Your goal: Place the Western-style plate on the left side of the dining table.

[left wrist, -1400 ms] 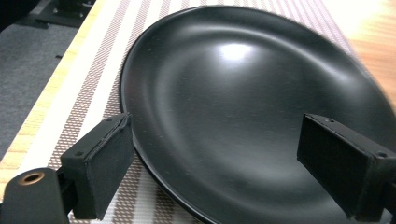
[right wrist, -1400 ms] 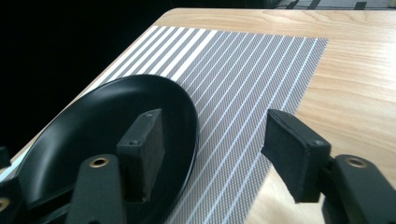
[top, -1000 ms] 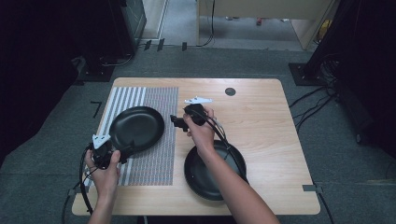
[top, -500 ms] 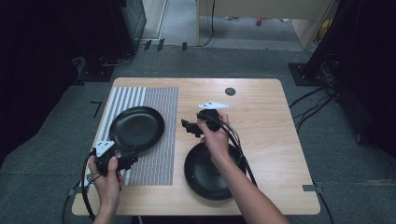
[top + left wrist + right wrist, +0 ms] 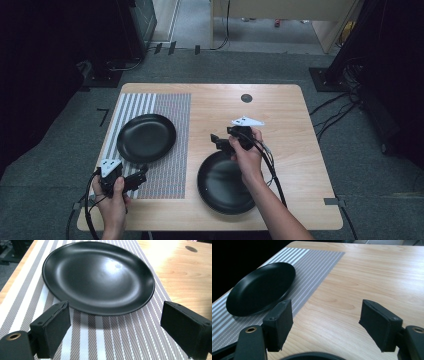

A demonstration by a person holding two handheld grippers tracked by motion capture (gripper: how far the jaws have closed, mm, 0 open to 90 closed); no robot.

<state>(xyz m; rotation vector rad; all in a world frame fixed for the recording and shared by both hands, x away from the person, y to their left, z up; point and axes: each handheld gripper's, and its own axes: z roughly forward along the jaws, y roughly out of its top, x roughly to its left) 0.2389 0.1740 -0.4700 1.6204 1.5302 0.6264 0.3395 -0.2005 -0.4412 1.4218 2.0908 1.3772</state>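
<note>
A black plate (image 5: 146, 137) rests on the striped placemat (image 5: 170, 107) at the table's left. A second black plate (image 5: 225, 182) lies on the bare wood at the near middle. My left gripper (image 5: 141, 174) hovers over the mat's near edge, just short of the first plate (image 5: 100, 277). Its jaws (image 5: 116, 315) stand open and hold nothing. My right gripper (image 5: 216, 141) hangs above the far rim of the second plate (image 5: 312, 356) and points left toward the mat. It is open (image 5: 327, 307) with only wood between its pads. The first plate (image 5: 259, 290) lies beyond its left jaw.
The wooden table (image 5: 280, 115) has a small dark round hole (image 5: 246, 98) near its far edge. Cables trail from both grippers off the near edge. Grey carpet and dark equipment surround the table.
My right gripper has slid right and nearer, from the mat's edge to above the second plate's far rim. My left gripper has drawn back from the first plate toward the near edge.
</note>
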